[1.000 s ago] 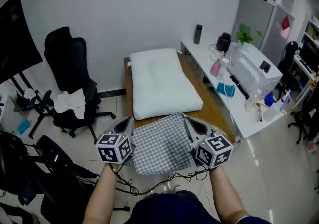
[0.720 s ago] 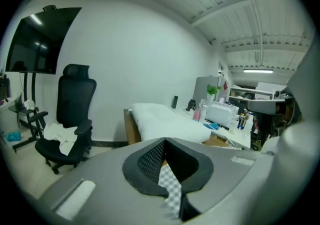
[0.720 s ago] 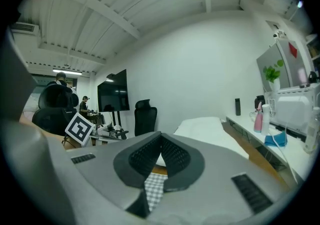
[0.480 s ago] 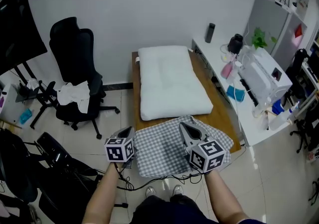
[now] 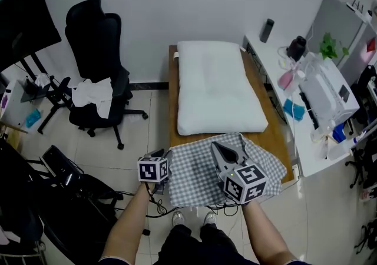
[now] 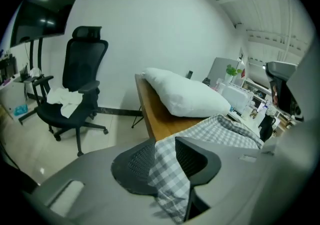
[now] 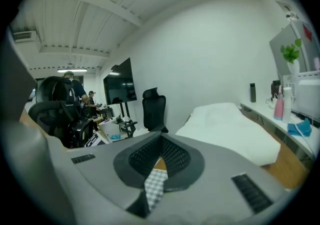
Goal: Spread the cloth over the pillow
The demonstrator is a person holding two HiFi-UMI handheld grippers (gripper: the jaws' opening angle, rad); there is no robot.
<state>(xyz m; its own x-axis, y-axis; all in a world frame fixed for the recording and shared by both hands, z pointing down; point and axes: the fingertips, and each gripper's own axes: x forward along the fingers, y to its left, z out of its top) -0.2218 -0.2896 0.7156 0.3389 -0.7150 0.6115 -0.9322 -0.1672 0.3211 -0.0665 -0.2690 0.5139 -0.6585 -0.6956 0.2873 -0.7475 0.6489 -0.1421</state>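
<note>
Left gripper [image 6: 165, 158] has its jaws partly apart, having just been opening, and a fold of the checked cloth [image 5: 197, 166] lies loosely between them. The right gripper [image 7: 159, 161] has its jaws together, pinching a corner of the same cloth. The cloth lies rumpled over the near end of the wooden table [image 5: 172, 99], its far edge just beside the white pillow [image 5: 218, 87].
</note>
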